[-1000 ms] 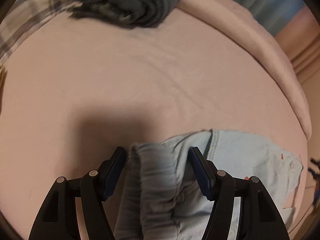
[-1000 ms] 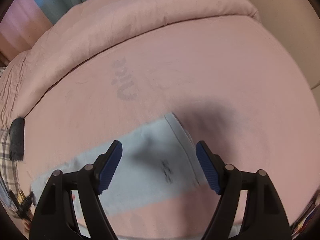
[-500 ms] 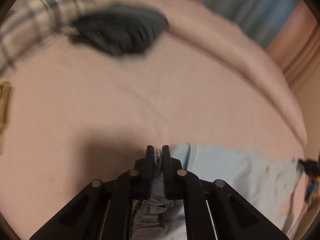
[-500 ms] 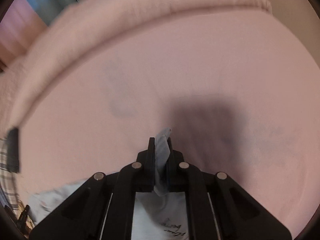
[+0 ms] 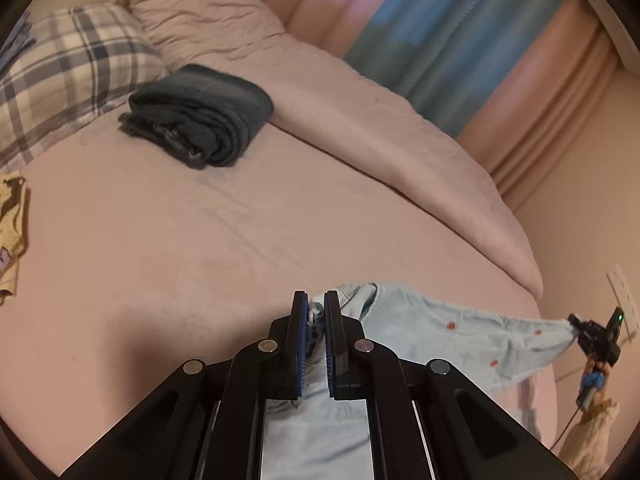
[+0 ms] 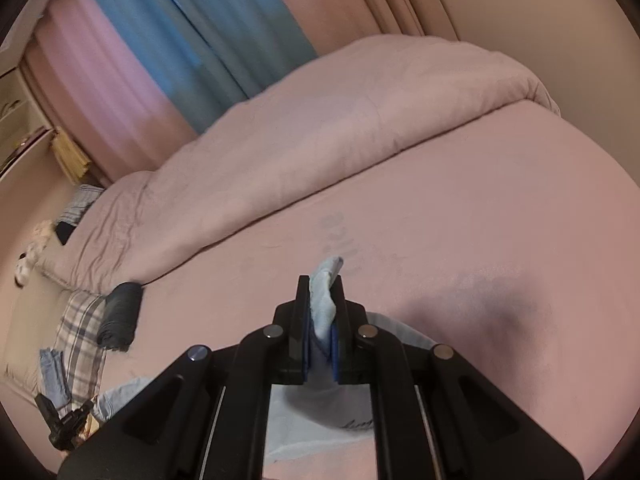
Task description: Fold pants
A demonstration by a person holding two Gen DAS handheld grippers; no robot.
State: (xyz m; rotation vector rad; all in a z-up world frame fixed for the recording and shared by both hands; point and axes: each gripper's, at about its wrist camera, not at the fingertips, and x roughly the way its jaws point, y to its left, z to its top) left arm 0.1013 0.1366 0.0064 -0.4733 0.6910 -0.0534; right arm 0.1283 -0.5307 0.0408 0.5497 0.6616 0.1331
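Light blue pants (image 5: 448, 332) with small red marks hang stretched above the pink bed sheet (image 5: 180, 240). My left gripper (image 5: 316, 308) is shut on their bunched waistband end. In the right wrist view my right gripper (image 6: 322, 292) is shut on a folded hem of the same light blue pants (image 6: 324, 296), with cloth sagging below the jaws. At the far right edge of the left wrist view the right gripper (image 5: 592, 336) shows small, holding the other end of the cloth. The left gripper (image 6: 64, 424) appears at the lower left of the right wrist view.
A folded dark garment (image 5: 200, 116) lies on the bed by a plaid pillow (image 5: 68, 76). A rolled pink duvet (image 5: 380, 132) runs along the far side. Yellow printed cloth (image 5: 12, 224) lies at the left edge. Pink and blue curtains (image 6: 192, 40) hang behind the bed.
Both grippers went from open around the flat pants to shut on the cloth. Both have since lifted, raising the pants off the sheet and bringing the curtains into view.
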